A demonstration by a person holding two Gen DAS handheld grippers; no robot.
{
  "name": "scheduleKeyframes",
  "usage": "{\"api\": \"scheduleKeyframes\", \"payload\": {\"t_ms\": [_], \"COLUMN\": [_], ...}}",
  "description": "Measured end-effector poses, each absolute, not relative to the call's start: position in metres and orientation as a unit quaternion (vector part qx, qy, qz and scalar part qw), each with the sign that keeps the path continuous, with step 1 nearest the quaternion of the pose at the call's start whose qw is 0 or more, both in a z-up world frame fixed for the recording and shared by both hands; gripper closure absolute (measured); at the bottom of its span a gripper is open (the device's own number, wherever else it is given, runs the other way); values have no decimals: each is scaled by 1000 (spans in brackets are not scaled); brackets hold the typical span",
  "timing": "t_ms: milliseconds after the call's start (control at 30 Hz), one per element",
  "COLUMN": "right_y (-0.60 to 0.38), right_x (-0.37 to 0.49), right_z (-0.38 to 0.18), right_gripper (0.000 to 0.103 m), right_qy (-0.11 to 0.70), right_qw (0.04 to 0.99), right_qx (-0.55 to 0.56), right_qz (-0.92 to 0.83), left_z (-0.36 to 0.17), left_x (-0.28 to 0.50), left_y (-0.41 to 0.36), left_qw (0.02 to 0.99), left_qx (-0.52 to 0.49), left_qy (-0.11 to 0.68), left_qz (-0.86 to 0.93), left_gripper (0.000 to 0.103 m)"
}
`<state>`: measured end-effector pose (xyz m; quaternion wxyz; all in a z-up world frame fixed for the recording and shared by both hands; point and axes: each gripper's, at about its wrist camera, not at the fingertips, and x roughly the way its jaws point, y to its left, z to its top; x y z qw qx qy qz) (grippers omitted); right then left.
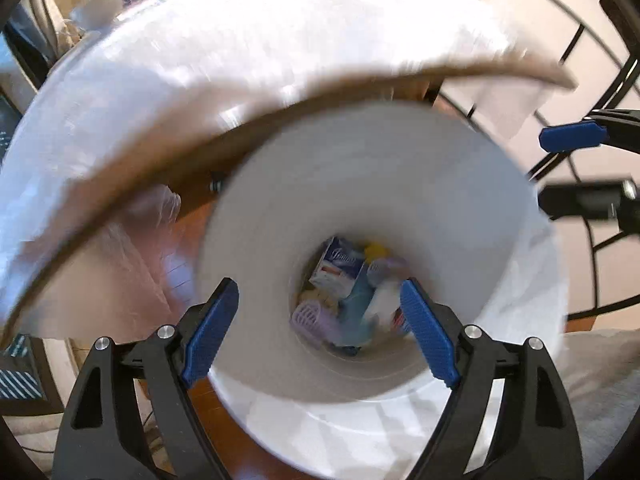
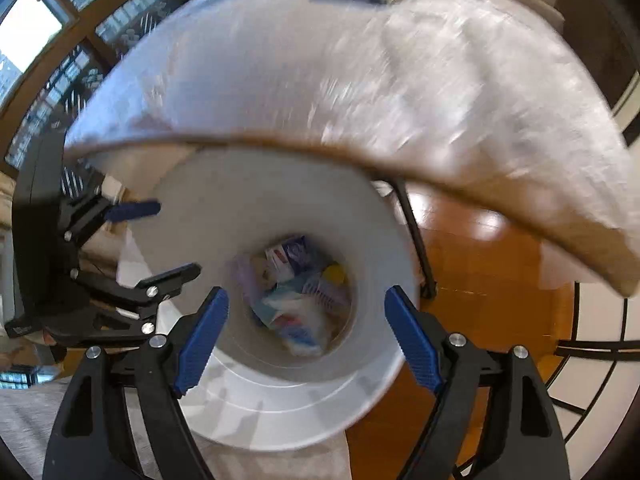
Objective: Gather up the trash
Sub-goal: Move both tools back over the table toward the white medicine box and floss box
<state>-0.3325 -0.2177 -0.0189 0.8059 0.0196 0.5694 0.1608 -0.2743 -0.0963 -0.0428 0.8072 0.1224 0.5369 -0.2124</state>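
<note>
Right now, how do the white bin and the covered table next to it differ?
The white bin stands on the floor, smooth-walled, open-topped, holding packaging; the covered table rises above it under crinkly clear plastic, with items along its far edge. Both are round and pale.

A round wooden table under a clear plastic cover [image 1: 200, 92] stood on glossy brown wood flooring [image 2: 488, 272]; dark-framed windows [image 2: 60, 52] lay beyond.

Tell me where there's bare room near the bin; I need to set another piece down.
Free: the wooden floor between the white bin and the table edge, and the table's covered top. Crowded: the bin's bottom, packed with trash.
</note>
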Motion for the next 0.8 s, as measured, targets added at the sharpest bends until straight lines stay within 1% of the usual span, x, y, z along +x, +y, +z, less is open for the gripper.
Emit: {"api": "scheduleKeyframes", "payload": {"t_ms": [67,100,133,167,200,300,433,600,800], "right_y": [-224,-228,-232,-234,-239,-251,-266,-264,-248], "right_x": [-328,-321,-314,-303,-284,-232,-137,-53,-4], "right_z": [16,34,44,54,64,71,63,38,19], "right_gripper": [21,14,8,6,4,4,4,4,5], "right_qy": [532,507,492,478,459,451,471,519,546], "right_qw": [831,848,858,868,879,886,875,845,832], "right_qx": [28,29,30,32,40,64,93,110,78], "right_qz": [161,153,144,134,121,92,67,67,58], "left_z": [-15,5,19,31,44,55,57,50,33], "left_x": [-277,-277,-276,-273,-267,-240,-182,-120,-74], "left_y": [-92,-90,-90,-91,-95,-109,-131,-154,-169], "left_qw": [820,830,840,851,866,885,899,896,892], "left_qx": [98,83,76,72,73,83,104,100,80], "left_qy": [516,498,481,461,436,402,381,391,412], "left_qz": [-227,-237,-241,-240,-234,-219,-189,-182,-170], "left_gripper": [18,14,4,2,2,2,2,2,2]}}
